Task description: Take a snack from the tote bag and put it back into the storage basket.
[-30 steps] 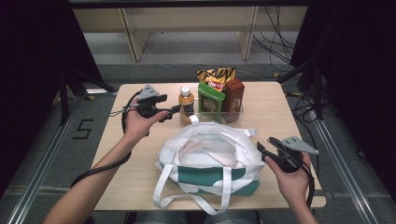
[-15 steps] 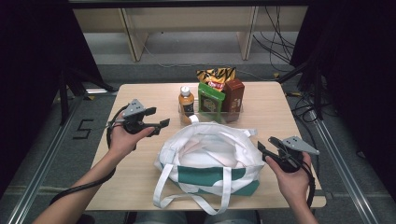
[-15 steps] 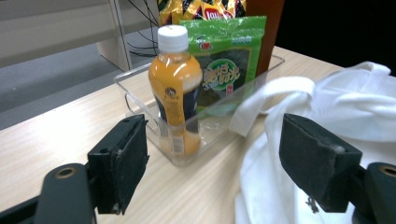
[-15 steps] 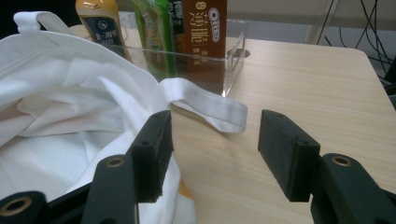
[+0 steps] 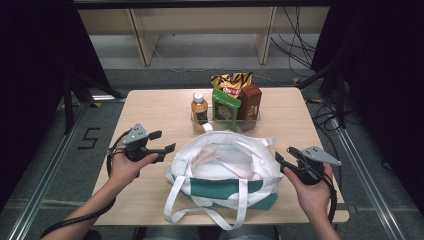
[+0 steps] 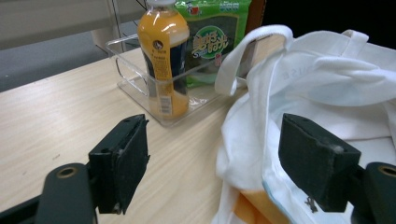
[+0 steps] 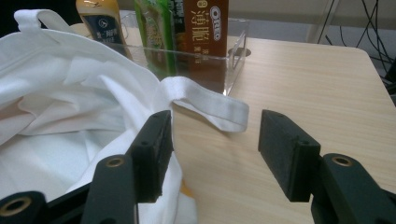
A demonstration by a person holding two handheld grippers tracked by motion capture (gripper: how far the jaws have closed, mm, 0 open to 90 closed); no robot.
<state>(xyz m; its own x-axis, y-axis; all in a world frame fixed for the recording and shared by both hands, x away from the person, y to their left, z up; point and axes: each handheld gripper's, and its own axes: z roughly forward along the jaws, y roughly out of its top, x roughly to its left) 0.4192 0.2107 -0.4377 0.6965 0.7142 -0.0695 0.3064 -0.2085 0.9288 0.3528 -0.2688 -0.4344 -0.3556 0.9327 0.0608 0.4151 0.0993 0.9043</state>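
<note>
A white tote bag (image 5: 225,165) with a green band and white handles lies open in the middle of the table (image 5: 160,105). My left gripper (image 5: 162,141) is open just left of the bag's rim, nothing between its jaws; in the left gripper view (image 6: 212,165) the bag's edge (image 6: 327,93) lies past the right jaw. At the bag's right end my right gripper (image 5: 284,156) is open; in the right gripper view (image 7: 215,140) a white handle loop (image 7: 210,105) lies just beyond its jaws.
Behind the bag stands a clear tray (image 5: 250,122) holding an orange drink bottle (image 5: 199,107), a green packet (image 5: 225,104), a brown carton (image 5: 250,100) and a snack bag (image 5: 231,80). Bare tabletop lies to the left and far right.
The left gripper has come down and back from near the bottle to the bag's left side. The right gripper has kept still.
</note>
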